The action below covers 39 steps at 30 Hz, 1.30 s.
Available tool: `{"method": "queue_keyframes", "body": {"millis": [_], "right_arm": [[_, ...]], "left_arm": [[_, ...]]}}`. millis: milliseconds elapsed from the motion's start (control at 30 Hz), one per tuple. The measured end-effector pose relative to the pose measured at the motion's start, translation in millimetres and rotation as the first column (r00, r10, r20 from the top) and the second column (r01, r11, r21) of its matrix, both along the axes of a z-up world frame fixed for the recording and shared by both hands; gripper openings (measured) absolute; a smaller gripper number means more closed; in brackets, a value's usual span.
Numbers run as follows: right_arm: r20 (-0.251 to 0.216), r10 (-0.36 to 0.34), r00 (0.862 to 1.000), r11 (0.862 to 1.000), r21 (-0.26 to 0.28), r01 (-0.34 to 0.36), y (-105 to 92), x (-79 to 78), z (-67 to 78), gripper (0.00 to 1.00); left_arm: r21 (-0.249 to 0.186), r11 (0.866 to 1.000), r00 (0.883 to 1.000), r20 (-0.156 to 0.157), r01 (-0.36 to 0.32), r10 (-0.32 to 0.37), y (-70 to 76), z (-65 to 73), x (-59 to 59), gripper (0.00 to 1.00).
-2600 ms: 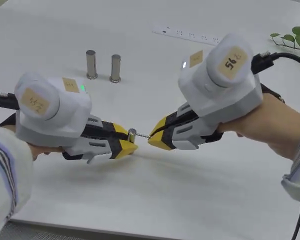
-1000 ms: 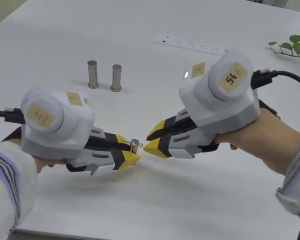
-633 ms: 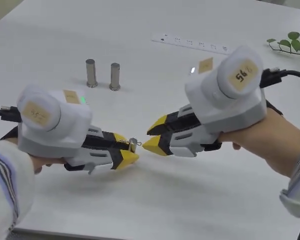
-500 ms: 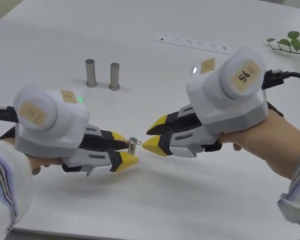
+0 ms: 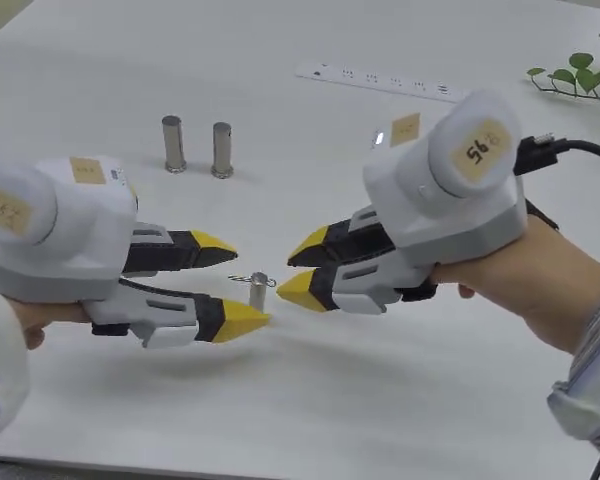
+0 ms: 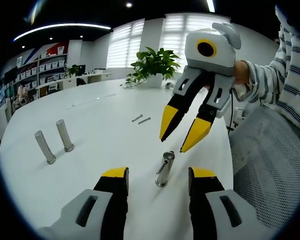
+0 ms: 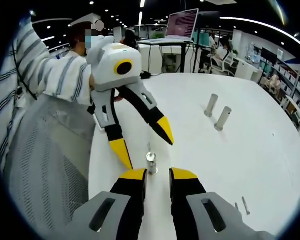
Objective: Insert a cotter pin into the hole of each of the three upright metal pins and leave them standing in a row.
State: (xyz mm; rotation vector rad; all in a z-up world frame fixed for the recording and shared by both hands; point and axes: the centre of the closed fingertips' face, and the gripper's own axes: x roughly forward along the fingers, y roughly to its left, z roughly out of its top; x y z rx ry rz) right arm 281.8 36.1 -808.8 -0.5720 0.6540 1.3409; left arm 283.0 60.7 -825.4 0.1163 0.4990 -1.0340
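Now smooth cylindrical metal pin [image 5: 259, 293] upright, wire cotter pin [image 5: 242, 280] through top.

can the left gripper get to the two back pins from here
Probably yes: the left gripper is open and empty, with bare table between it and the back pins. The near pin stands between its jaws, so lift clear first.

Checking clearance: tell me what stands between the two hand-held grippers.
In the head view, one upright metal pin, a cotter pin through its top, stands between the left hand-held gripper and right hand-held gripper.
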Motion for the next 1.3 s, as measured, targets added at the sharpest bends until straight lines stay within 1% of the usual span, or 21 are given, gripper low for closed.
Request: {"method": "queue_keyframes", "body": {"millis": [100,167,200,267,300,367,433,533,567,600,633,667,767,800,833,933,1033,1100,1200,1300], "right_arm": [[-0.007,0.008,1.0,1.0,0.003,-0.008,2.5,-1.1,-1.5,0.2],[-0.012,0.016,1.0,1.0,0.004,-0.016,4.9,-2.3,-3.2,0.2],[-0.011,0.021,1.0,1.0,0.004,-0.021,6.1,-2.7,-3.5,0.21],[-0.013,0.029,1.0,1.0,0.005,-0.029,8.8,-3.5,-4.2,0.21],[-0.011,0.034,0.999,0.999,0.005,-0.034,10.4,-3.8,-4.5,0.21],[-0.009,0.043,0.999,0.999,0.001,-0.043,12.6,-4.0,-5.1,0.21],[-0.011,0.046,0.999,0.999,0.0,-0.046,14.1,-3.1,-6.2,0.21],[-0.018,0.049,0.999,0.999,-0.003,-0.049,15.6,-2.4,-9.0,0.21],[-0.021,0.05,0.999,0.999,-0.004,-0.05,16.0,-2.4,-9.9,0.21],[-0.025,0.052,0.998,0.999,-0.004,-0.052,16.6,-2.7,-10.7,0.21],[-0.026,0.053,0.998,0.999,-0.003,-0.053,17.2,-2.9,-11.1,0.21],[-0.028,0.054,0.998,0.999,-0.002,-0.054,17.8,-3.0,-11.6,0.21],[-0.03,0.061,0.998,0.998,-0.003,-0.062,19.8,-3.0,-14.6,0.21],[-0.029,0.063,0.998,0.998,-0.005,-0.063,20.0,-2.3,-16.0,0.21],[-0.025,0.067,0.997,0.998,-0.008,-0.067,20.0,-1.4,-17.6,0.21],[-0.035,0.065,0.997,0.998,-0.009,-0.065,19.8,0.3,-20.6,0.2],[-0.049,0.063,0.997,0.998,0.004,-0.063,21.2,-0.2,-21.5,0.2],[-0.06,0.061,0.996,0.998,0.003,-0.061,21.4,-0.8,-23.3,0.2],[-0.078,0.058,0.995,0.998,0.025,-0.056,23.6,-2.3,-25.1,0.19],[-0.076,0.063,0.995,0.998,0.03,-0.061,24.6,-2.9,-26.8,0.18]], "left_arm": [[0.006,1.0,1.0,-0.002,-0.008,0.008,6.9,0.2,-1.8,0.52],[0.016,1.0,1.0,-0.014,-0.018,0.018,12.9,0.1,-2.9,0.57],[0.009,1.0,0.999,-0.029,-0.026,0.026,15.2,1.7,-3.6,0.6],[0.003,1.0,1.0,-0.021,-0.021,0.021,18.8,6.5,-5.9,0.72],[-0.004,1.0,0.999,-0.021,-0.025,0.025,20.3,8.9,-5.7,0.75],[-0.027,0.999,0.999,-0.026,-0.034,0.033,23.7,15.2,-6.5,0.78],[-0.031,0.999,0.999,-0.023,-0.038,0.038,26.7,19.7,-7.1,0.82],[-0.021,0.999,0.999,-0.026,-0.036,0.035,28.8,22.5,-8.5,0.92],[-0.001,0.998,0.998,-0.023,-0.061,0.061,33.1,21.7,-5.7,0.95],[0.007,0.998,0.998,-0.014,-0.063,0.063,34.2,21.9,-4.7,0.98],[0.021,0.998,0.998,-0.009,-0.064,0.064,36.5,22.1,-5.4,0.99],[0.022,0.997,0.998,-0.005,-0.068,0.068,37.6,22.6,-4.6,0.99],[0.027,0.994,0.994,-0.018,-0.104,0.105,43.8,22.1,-1.8,0.99],[0.036,0.991,0.991,-0.014,-0.13,0.13,47.6,21.6,1.5,0.99],[0.04,0.99,0.991,-0.008,-0.133,0.133,49.6,22.2,1.5,0.99],[0.022,0.99,0.99,-0.013,-0.142,0.143,51.8,27.1,0.2,0.99],[0.024,0.989,0.989,-0.006,-0.144,0.144,54.3,28.5,-1.9,0.99],[0.018,0.988,0.988,-0.022,-0.152,0.152,57.1,27.9,-3.9,0.99],[0.007,0.986,0.985,-0.024,-0.169,0.169,62.6,27.9,-3.6,0.99],[0.009,0.983,0.982,-0.028,-0.185,0.185,68.4,26.4,-4.4,0.99]]}}
